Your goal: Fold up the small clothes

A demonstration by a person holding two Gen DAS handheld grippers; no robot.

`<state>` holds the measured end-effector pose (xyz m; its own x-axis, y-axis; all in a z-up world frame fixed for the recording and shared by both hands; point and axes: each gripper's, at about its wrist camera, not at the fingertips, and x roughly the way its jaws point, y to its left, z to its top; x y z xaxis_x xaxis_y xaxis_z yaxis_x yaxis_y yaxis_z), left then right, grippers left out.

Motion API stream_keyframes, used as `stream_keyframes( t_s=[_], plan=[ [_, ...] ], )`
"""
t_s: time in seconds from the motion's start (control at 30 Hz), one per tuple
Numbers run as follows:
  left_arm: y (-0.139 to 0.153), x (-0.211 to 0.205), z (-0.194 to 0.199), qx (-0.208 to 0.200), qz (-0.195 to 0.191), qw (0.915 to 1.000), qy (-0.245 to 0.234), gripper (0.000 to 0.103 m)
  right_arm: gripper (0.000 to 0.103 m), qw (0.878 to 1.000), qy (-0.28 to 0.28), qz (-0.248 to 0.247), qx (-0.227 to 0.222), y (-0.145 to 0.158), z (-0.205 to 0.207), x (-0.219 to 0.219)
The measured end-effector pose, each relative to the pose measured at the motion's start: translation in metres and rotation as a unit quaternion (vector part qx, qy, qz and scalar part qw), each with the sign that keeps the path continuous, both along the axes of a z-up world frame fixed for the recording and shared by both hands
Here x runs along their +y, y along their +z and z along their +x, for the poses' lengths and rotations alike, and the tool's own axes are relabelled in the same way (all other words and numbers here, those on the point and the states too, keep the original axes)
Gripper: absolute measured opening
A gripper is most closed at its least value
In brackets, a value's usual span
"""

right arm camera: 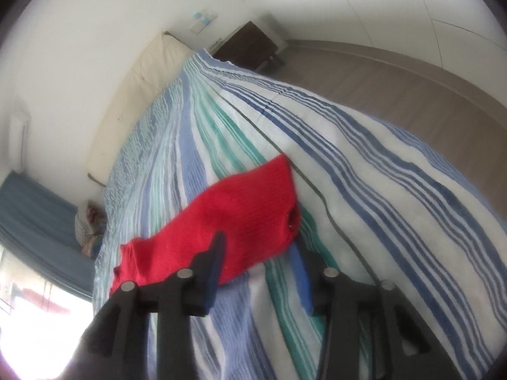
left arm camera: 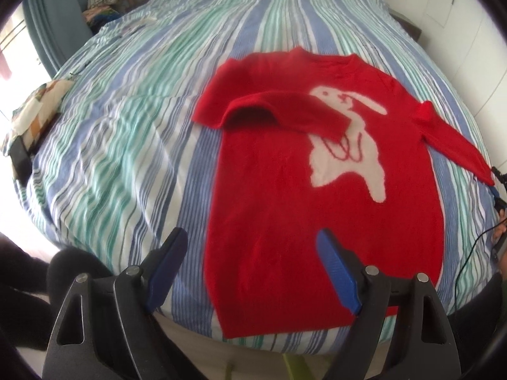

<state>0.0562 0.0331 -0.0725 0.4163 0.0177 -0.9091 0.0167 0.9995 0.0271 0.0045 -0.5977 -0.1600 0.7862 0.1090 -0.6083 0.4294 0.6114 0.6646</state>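
The red sweater [left arm camera: 317,190] lies flat on the striped bed [left arm camera: 126,126], toward three o'clock. One sleeve [left arm camera: 285,114] is folded across the chest; the other sleeve [right arm camera: 221,218] is still outstretched, body unfolded. The left gripper [left arm camera: 250,272] gapes wide, empty. The right gripper [right arm camera: 263,269] is part-open beside that cuff, gripping nothing. Bare bedding spreads toward nine o'clock; the hem nears the bed's six o'clock edge.

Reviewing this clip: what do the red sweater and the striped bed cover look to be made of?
Red sweater: looks like a soft knit, wool or acrylic; matte and slightly fuzzy, with ribbed rows showing on its sleeve in the right wrist view, and a white rabbit apparently knitted in. Striped bed cover: appears thin woven cotton or similar, matte, lying in fine wrinkles. Exact fibres cannot be told.
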Motion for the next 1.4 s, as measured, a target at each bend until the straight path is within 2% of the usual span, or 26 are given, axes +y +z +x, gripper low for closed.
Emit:
stream_keyframes(
  t_s=[0.07,0.1,0.13,0.17,0.37,0.47,0.57,0.6,0.67,0.7,0.73,0.8,0.87,0.93,0.97,1.0,1.03,1.07,1.1,1.13,1.17,1.2,1.3,1.4],
  plan=[
    [-0.006,-0.003,0.0,0.009,-0.001,1.0,0.003,0.085,0.054,1.0,0.0,-0.003,-0.011,0.002,0.006,-0.001],
    [-0.008,-0.004,-0.001,0.012,-0.001,0.9999,0.003,0.085,0.032,1.0,0.003,0.003,0.001,-0.001,0.011,-0.002],
    [-0.01,-0.005,-0.001,0.015,0.002,0.9999,0.003,0.085,0.005,1.0,0.003,-0.003,0.026,-0.005,0.015,-0.003],
    [-0.011,-0.006,-0.001,0.015,0.008,0.9998,0.002,0.085,0.003,0.998,-0.007,-0.024,0.054,-0.006,0.015,-0.002],
    [-0.014,-0.001,-0.005,0.006,0.052,0.9986,0.004,0.085,0.002,0.986,-0.068,-0.102,0.113,-0.001,-0.004,0.001],
    [-0.018,0.003,-0.002,0.007,0.068,0.9977,-0.004,0.085,0.002,0.982,-0.059,-0.127,0.129,-0.001,0.001,0.006],
    [-0.014,0.004,0.009,-0.015,0.095,0.9949,-0.032,0.085,0.003,0.978,-0.05,-0.15,0.135,0.0,0.004,0.01],
    [-0.01,0.003,0.016,-0.027,0.1,0.9937,-0.044,0.085,0.006,0.979,-0.05,-0.149,0.131,0.002,0.002,0.01],
    [0.001,-0.001,0.035,-0.055,0.104,0.9894,-0.084,0.086,0.023,0.981,-0.049,-0.142,0.121,0.006,0.0,0.009],
    [0.005,-0.007,0.046,-0.066,0.108,0.9853,-0.115,0.089,0.041,0.981,-0.05,-0.143,0.117,0.009,-0.004,0.009],
    [0.006,-0.015,0.058,-0.07,0.112,0.9791,-0.154,0.091,0.055,0.981,-0.053,-0.148,0.114,0.015,-0.008,0.011],
    [-0.002,-0.037,0.079,-0.068,0.127,0.9598,-0.241,0.091,0.06,0.976,-0.069,-0.173,0.114,0.033,-0.021,0.017],
    [-0.02,-0.066,0.093,-0.065,0.16,0.9304,-0.323,0.091,0.06,0.972,-0.071,-0.193,0.111,0.052,-0.033,0.027],
    [-0.042,-0.095,0.099,-0.079,0.198,0.8941,-0.394,0.091,0.061,0.973,-0.061,-0.199,0.097,0.07,-0.049,0.042],
    [-0.055,-0.107,0.102,-0.079,0.209,0.879,-0.421,0.091,0.062,0.974,-0.053,-0.202,0.088,0.077,-0.057,0.051],
    [-0.067,-0.116,0.11,-0.073,0.215,0.8706,-0.437,0.091,0.065,0.974,-0.044,-0.206,0.08,0.084,-0.064,0.063],
    [-0.078,-0.123,0.12,-0.061,0.216,0.8705,-0.438,0.089,0.066,0.974,-0.034,-0.211,0.074,0.089,-0.07,0.076],
    [-0.088,-0.126,0.132,-0.044,0.208,0.8783,-0.428,0.085,0.066,0.974,-0.025,-0.215,0.069,0.092,-0.076,0.089],
    [-0.094,-0.126,0.145,-0.021,0.182,0.893,-0.411,0.069,0.067,0.974,-0.015,-0.217,0.065,0.094,-0.08,0.102],
    [-0.094,-0.12,0.158,0.008,0.128,0.9128,-0.388,0.039,0.067,0.974,-0.004,-0.219,0.062,0.094,-0.083,0.116],
    [-0.09,-0.111,0.168,0.027,0.072,0.9321,-0.354,0.023,0.067,0.973,0.007,-0.222,0.059,0.093,-0.085,0.131],
    [-0.081,-0.098,0.175,0.03,0.036,0.9465,-0.319,0.01,0.067,0.972,0.02,-0.226,0.056,0.092,-0.087,0.145],
    [-0.037,-0.044,0.18,-0.01,-0.033,0.9667,-0.254,0.01,0.067,0.967,0.053,-0.242,0.048,0.085,-0.09,0.185],
    [0.013,0.053,0.187,-0.054,-0.082,0.9857,-0.136,0.01,0.067,0.963,0.081,-0.254,0.04,0.079,-0.088,0.214]
  ],
)
